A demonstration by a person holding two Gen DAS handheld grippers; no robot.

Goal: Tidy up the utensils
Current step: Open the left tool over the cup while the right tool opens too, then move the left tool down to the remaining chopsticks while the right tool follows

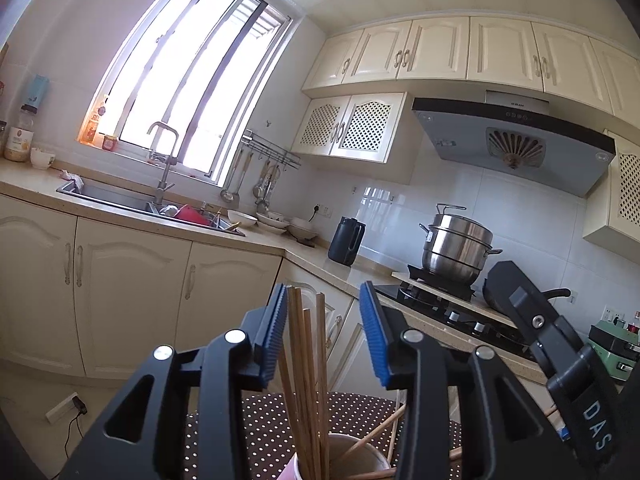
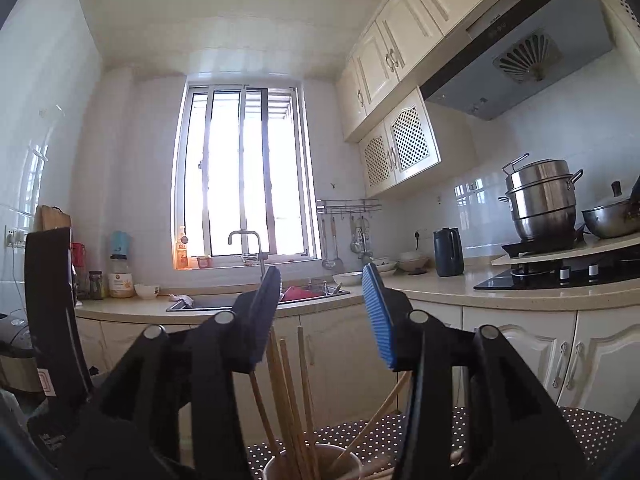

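Left gripper (image 1: 324,328): jaws wide apart, blue pads facing each other, closed on nothing. It points slightly upward over the cup (image 1: 352,456), which sits at the lower centre of the frame. The chopsticks (image 1: 306,368) rise between the jaws, the leftmost close against the left pad; whether they touch cannot be told.

Right gripper (image 2: 320,316): jaws wide apart, gripping nothing, tilted upward toward the window (image 2: 244,176). Chopsticks (image 2: 288,392) stand in the gap, near its left finger.

Cup (image 2: 308,462): one, pale, on the dotted table (image 2: 400,432) at the bottom centre.

Chopsticks: wooden. About four upright in the cup in the left wrist view; a few more lean out to the right over the rim. Exact count unclear.

Other gripper body: in the left wrist view the right one shows at lower right; in the right wrist view the left one shows at the left edge.

Background: sink (image 1: 120,200), one; steel pot (image 1: 456,248) on the stove (image 1: 448,308), one; dark kettle (image 1: 346,240), one.
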